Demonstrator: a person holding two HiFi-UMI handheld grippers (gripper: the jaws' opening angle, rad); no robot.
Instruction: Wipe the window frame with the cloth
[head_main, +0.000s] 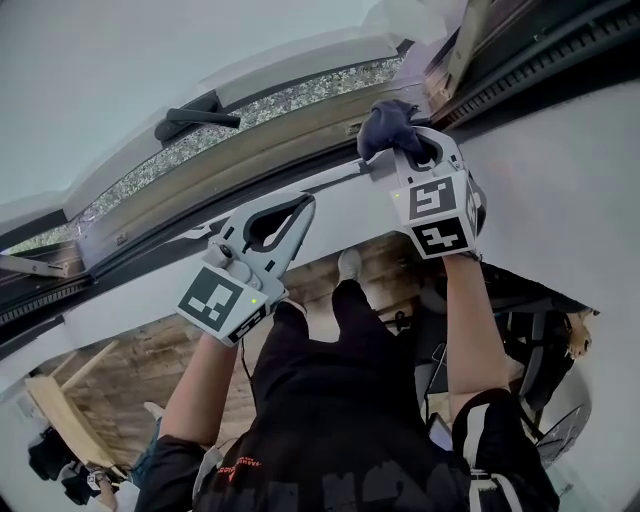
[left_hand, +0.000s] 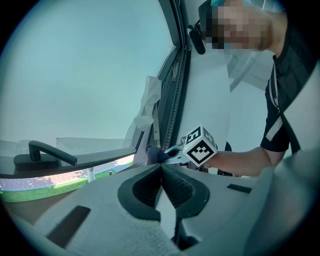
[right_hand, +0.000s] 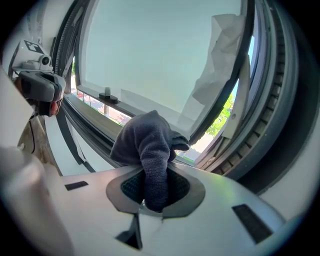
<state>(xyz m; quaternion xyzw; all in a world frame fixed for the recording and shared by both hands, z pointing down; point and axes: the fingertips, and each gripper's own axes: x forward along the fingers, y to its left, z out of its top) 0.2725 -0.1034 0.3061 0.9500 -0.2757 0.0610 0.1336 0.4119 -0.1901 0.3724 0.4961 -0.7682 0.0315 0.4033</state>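
- a black window handle (head_main: 195, 118) lies flat on the sash at far left, with pale glass (head_main: 120, 70) filling the view beyond it
- the left claw (head_main: 306, 202) is held up at the window frame (head_main: 330, 182), its jaws pressed together with nothing between them; whether its tip touches the rail cannot be told
- in the left gripper view, that claw (left_hand: 161, 169) points along the frame toward the other hand's tool, with the handle (left_hand: 45, 152) off to its left
- a person's dark-clad legs and a wooden floor (head_main: 130, 370) show below the two lifted forearms
- the dark blue cloth (head_main: 385, 125) sits bunched against the frame near its right-hand corner, at the tip of the right claw (head_main: 408, 150)
- the right claw (right_hand: 152, 187) is pinching the cloth (right_hand: 147, 140): a fold of fabric hangs down between its jaws while the rest bulges out ahead over the lower frame rail (right_hand: 95, 120)
- a crumpled white sheet (right_hand: 220, 55) is caught at the window's right edge, with greenery visible outside past it
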